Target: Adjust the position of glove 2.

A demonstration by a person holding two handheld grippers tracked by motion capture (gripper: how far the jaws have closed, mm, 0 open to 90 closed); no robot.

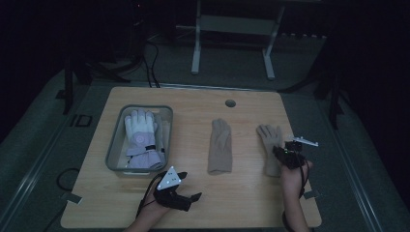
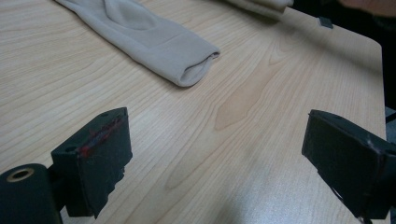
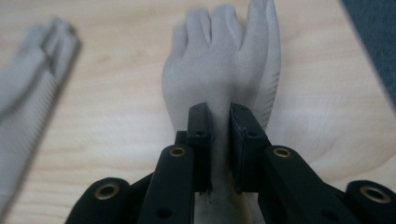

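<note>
While the high view blurs it, the right gripper [image 3: 219, 140] seemingly pinches the beige glove [image 3: 219, 79]; the left gripper [image 2: 219, 163] stands spread.

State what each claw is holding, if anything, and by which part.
The right claw pinches the right-hand beige glove near its wrist, below the fingers. The left claw stands open over the bare table, holding nothing.

Overhead view, two close table-level views

White gloves [image 1: 140, 137] in a grey bin [image 1: 114, 145], left of centre; beige glove [image 1: 220, 146] mid-table; hole [image 1: 230, 103] above.
</note>
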